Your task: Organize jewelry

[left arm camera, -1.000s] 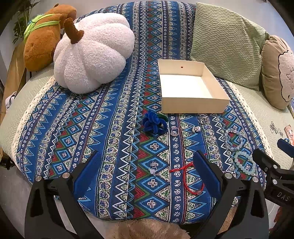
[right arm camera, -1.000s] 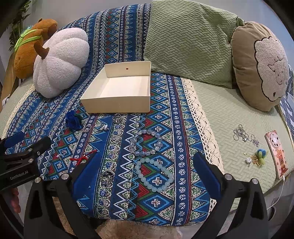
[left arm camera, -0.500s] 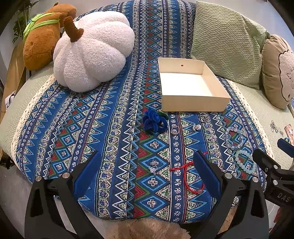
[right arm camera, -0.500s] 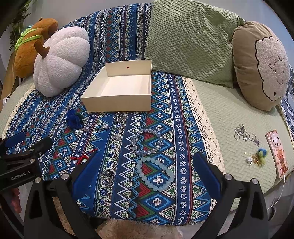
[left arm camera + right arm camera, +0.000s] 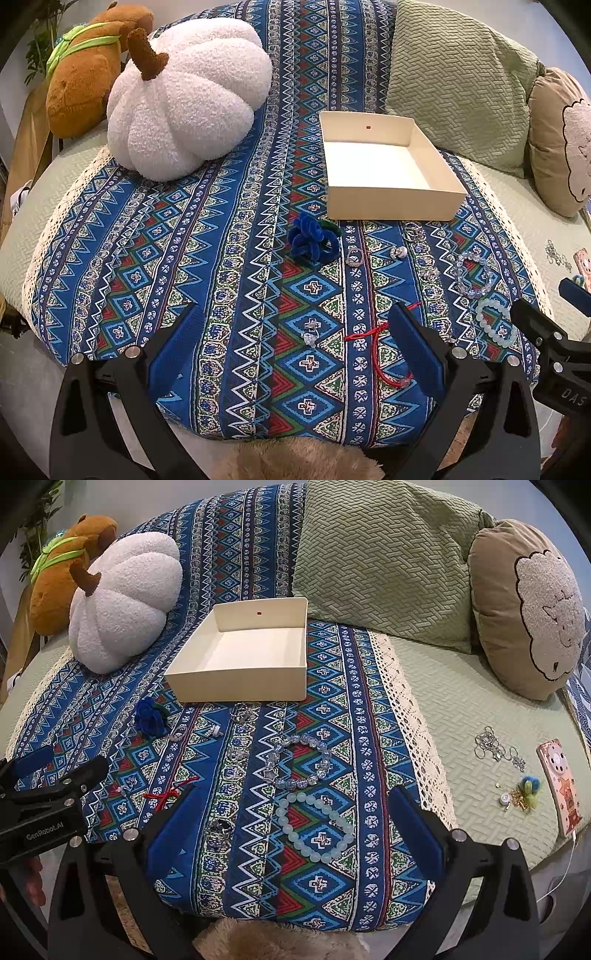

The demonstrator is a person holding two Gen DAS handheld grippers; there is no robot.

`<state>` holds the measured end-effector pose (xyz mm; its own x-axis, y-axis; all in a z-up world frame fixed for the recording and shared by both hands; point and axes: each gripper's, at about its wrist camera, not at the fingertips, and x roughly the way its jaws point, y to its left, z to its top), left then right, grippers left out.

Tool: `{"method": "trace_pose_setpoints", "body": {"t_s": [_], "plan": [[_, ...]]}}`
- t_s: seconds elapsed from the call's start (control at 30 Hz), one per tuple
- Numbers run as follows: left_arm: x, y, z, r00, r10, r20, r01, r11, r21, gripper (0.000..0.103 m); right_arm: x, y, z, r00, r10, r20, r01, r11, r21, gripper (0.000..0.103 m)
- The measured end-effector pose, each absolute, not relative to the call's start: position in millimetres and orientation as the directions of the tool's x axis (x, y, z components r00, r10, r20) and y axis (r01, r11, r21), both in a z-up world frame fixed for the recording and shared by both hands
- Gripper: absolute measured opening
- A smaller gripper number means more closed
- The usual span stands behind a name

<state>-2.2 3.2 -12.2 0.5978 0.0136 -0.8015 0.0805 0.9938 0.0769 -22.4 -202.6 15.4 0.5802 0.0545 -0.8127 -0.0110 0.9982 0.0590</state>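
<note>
An empty cream box (image 5: 388, 166) (image 5: 243, 653) sits on the patterned blue cloth (image 5: 221, 258). In front of it lie a blue velvet flower (image 5: 312, 240) (image 5: 148, 716), small rings (image 5: 354, 256), a clear crystal bracelet (image 5: 299, 760) (image 5: 472, 273), a pale green bead bracelet (image 5: 314, 827) (image 5: 495, 325) and a red string bracelet (image 5: 380, 350) (image 5: 168, 794). My left gripper (image 5: 295, 350) is open and empty above the cloth's near edge, by the red string. My right gripper (image 5: 295, 827) is open and empty around the pale green bracelet's spot.
A white pumpkin cushion (image 5: 184, 110) and brown plush (image 5: 85, 85) lie at back left. A green pillow (image 5: 388, 565) and tan sheep cushion (image 5: 528, 609) lie at back right. Silver chains (image 5: 495, 747), small charms (image 5: 521, 794) and a pink card (image 5: 559, 786) lie on the green cover.
Both grippers have edged slightly forward toward the jewelry; the scene sits a little lower in both views. Nothing was taken hold of.
</note>
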Motion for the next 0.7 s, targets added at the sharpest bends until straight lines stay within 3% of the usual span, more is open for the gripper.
{"method": "trace_pose_setpoints", "body": {"t_s": [0.7], "plan": [[24.3,12.2,-33.4,0.558,0.017,-0.829,0.084,0.993,0.077,0.098,-3.8,-208.0,-6.0,0.54,0.06,-0.84,-0.024,0.998,0.056,0.099]]}}
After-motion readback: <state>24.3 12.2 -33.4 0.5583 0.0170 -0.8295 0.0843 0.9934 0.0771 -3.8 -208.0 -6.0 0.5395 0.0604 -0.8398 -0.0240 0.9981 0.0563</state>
